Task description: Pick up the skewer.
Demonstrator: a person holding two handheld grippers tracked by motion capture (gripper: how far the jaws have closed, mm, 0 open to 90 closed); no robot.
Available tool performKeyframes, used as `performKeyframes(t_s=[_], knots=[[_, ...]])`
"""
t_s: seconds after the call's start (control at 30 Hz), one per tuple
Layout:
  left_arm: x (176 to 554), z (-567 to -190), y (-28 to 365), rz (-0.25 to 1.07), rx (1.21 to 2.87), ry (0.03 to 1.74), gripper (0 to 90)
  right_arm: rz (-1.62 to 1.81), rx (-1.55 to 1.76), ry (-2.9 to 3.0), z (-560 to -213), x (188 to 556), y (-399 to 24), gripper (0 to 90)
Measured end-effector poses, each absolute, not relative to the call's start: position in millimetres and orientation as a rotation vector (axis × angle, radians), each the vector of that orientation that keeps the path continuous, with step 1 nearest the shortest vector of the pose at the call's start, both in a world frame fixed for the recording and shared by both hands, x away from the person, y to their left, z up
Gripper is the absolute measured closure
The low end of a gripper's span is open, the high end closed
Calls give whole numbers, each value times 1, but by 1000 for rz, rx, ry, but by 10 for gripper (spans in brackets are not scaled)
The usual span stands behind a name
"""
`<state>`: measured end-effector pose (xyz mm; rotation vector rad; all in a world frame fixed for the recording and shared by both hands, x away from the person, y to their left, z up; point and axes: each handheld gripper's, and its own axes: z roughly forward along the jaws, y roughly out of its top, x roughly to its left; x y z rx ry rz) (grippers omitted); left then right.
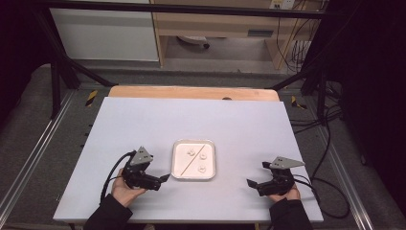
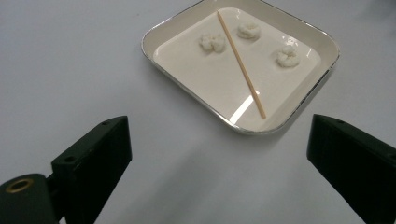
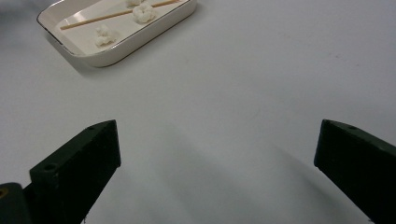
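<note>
We see the tray [image 1: 193, 176] near the table's [image 1: 143, 120] middle, holding a wooden stick [image 1: 192, 159] and three white lumps [image 1: 202, 168], perhaps dough. The left gripper [image 1: 163, 178] just left of it and the right gripper [image 1: 250, 183] well right both gape wide, empty.

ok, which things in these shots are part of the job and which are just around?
In play:
- tray
- wooden stick lying across it
- three white lumps in it
- left hand-held gripper, open, close to the tray
- right hand-held gripper, open, farther off

Just around:
- white table
- wooden board at its far edge
- cabinet behind
</note>
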<state>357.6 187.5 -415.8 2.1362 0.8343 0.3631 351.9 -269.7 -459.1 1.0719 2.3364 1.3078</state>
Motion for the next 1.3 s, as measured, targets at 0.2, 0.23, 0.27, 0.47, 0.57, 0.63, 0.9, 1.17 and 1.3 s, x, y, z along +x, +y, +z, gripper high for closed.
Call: performKeyframes(t_s=[0.2,0.23,0.27,0.47,0.57,0.63,0.9,1.17,1.3], knots=[[363,-413,175,360,2142,830,67,1309,1073,2337,-459,352,-269,10],[364,-412,172,359,2145,827,68,1310,1072,2337,-459,352,-269,10],[365,-412,171,360,2146,826,68,1310,1072,2337,-459,352,-269,11],[370,-410,158,352,2154,821,77,1307,1073,2342,-459,352,-269,10],[374,-411,148,349,2174,820,83,1305,1069,2343,-459,352,-269,10],[375,-411,145,347,2179,818,95,1305,1068,2343,-459,352,-269,10],[385,-417,125,330,2202,847,199,1303,1069,2349,-459,352,-269,11],[393,-428,111,279,2222,924,386,1305,1069,2348,-459,352,-269,11],[392,-432,105,303,2257,924,496,1305,1071,2349,-459,352,-269,11]])
